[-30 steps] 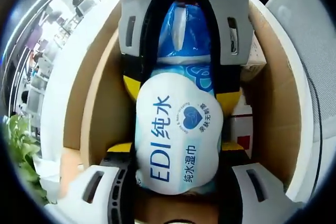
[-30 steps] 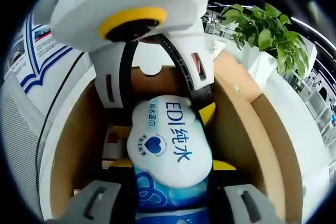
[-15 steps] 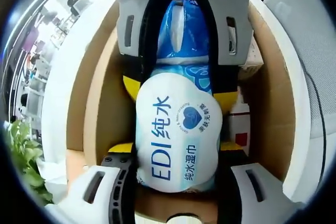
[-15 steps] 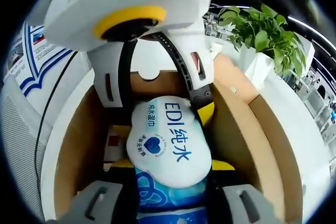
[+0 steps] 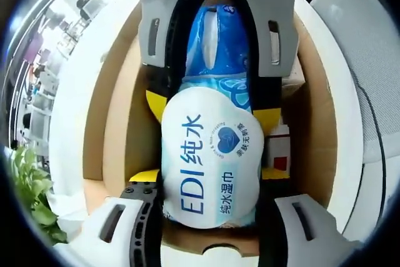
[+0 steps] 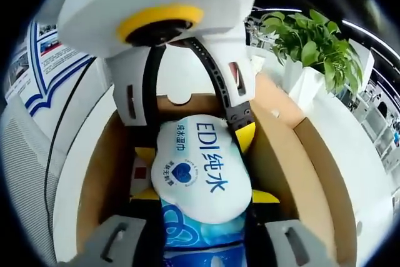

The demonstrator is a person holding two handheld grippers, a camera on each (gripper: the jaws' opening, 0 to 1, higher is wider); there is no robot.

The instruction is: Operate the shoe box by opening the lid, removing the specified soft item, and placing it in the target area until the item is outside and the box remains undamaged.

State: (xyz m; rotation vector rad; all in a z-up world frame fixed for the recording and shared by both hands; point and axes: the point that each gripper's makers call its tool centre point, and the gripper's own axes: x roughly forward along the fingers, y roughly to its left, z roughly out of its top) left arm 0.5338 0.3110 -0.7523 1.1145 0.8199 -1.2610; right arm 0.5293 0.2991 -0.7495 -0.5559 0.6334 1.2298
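- The pack of wet wipes (image 5: 212, 161), white-faced with blue "EDI" lettering and a blue heart, is held above the open shoe box (image 5: 115, 136), gripped at both ends at once.
- The left gripper (image 5: 209, 186) has its jaws closed narrow on the white end of the pack; the yellow pads (image 5: 145, 176) press in on either side of it.
- The right gripper (image 6: 206, 207) is clamped the same way on the blue end, its yellow pads (image 6: 264, 197) touching the pack.
- In the left gripper view the right gripper reaches in from the top, grey and white, its fingers (image 5: 276, 32) running along both sides of the blue part of the pack.
- In the right gripper view the left gripper comes down from above with a yellow ring (image 6: 159, 24) on its white body.
- The brown cardboard walls of the box surround the pack on all sides; its inner floor lies below the pack.
- A small white item with a red patch (image 5: 279, 154) lies in the box beside the pack; it is too hidden to name for certain, perhaps a small carton.
- The box sits on a white table (image 5: 69, 117).
- A potted green plant (image 6: 315, 42) stands near the box, in a white pot.
- A dark cable (image 6: 53, 148) trails over the table next to the box.
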